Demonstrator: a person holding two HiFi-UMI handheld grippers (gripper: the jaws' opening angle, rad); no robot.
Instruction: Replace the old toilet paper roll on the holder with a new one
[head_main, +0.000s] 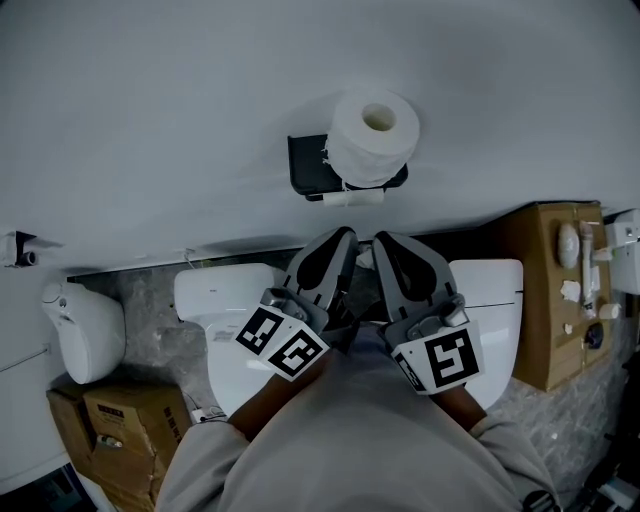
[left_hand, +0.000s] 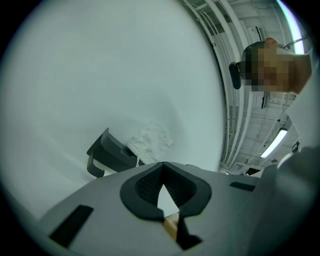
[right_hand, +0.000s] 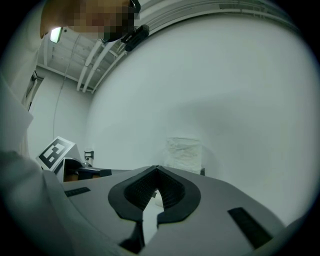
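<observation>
A full white toilet paper roll stands upright on top of the black wall holder. A thin pale tube lies across the holder's bar beneath it. Both grippers are held side by side below the holder, clear of it. My left gripper is shut with nothing between its fingers. Just to its right, my right gripper is shut and empty too. The left gripper view shows the roll and holder beyond the closed tips. The right gripper view shows the roll above its closed tips.
The holder hangs on a plain white wall. Below, a white toilet stands to the left and another white fixture to the right. Cardboard boxes sit at lower left and at right, the right one bearing small fittings.
</observation>
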